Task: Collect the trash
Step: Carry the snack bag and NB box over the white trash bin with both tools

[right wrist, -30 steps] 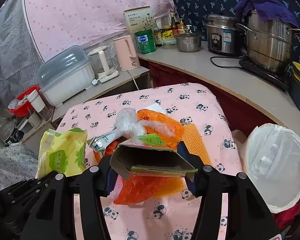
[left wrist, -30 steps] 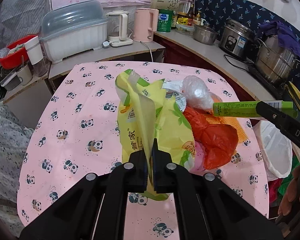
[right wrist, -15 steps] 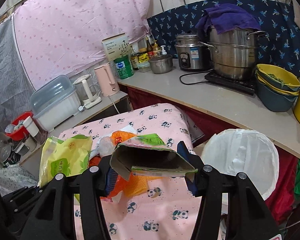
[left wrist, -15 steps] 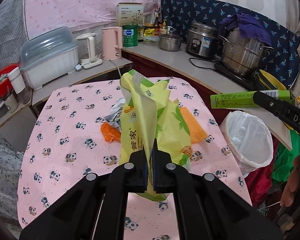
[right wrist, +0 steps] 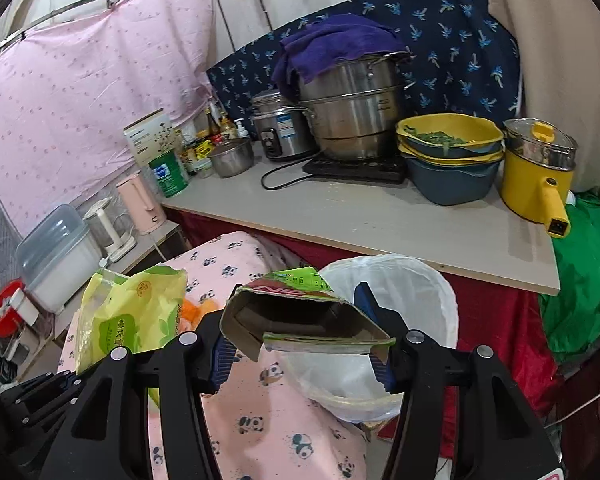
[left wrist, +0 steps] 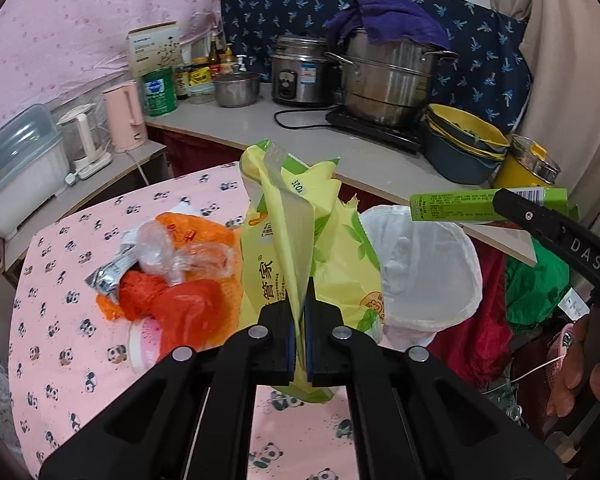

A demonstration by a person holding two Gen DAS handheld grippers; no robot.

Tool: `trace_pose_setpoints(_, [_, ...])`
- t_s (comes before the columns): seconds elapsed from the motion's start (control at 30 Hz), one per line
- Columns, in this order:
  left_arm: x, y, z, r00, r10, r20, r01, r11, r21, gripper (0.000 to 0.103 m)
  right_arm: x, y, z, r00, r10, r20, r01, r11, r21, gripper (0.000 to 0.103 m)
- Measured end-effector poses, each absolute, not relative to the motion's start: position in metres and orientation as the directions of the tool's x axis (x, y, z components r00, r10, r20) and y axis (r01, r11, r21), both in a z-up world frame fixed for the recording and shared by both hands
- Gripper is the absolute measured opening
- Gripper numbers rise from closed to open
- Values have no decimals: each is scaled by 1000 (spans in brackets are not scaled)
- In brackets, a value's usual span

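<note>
My left gripper is shut on a yellow-green snack bag, held up over the panda-print table; the same bag shows at lower left of the right wrist view. My right gripper is shut on an opened green cardboard box, seen from the side as a green box in the left wrist view. A white-lined trash bin stands just beyond the box, beside the table; the bin sits right of the bag. Orange bags and clear plastic lie on the table.
A counter behind the bin carries a steel steamer pot, stacked bowls and a yellow pot. A pink kettle and a lidded dish box stand at the left. A green bag hangs right.
Both grippers have swung right and slightly up with their loads. The white bin, at the frame edge before, now sits right beyond the bag and the box.
</note>
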State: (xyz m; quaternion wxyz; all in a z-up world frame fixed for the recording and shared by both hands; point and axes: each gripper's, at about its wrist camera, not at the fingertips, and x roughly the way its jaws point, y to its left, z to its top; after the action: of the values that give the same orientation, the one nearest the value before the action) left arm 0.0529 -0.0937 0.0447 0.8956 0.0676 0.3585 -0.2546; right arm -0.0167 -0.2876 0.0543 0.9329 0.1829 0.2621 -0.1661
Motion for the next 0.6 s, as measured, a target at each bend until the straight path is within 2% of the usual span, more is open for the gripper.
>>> trace_pose_setpoints(0.3, [63, -169, 32, 515, -502, -695, 627, 774, -94, 3, -29, -340, 26, 762, -274, -586, 505, 818, 275, 53])
trace_pose_setpoints(0.6, [90, -220, 0, 437, -512, -739, 671, 733, -111, 3, -19, -369, -1, 729, -274, -627, 544, 789, 287, 53])
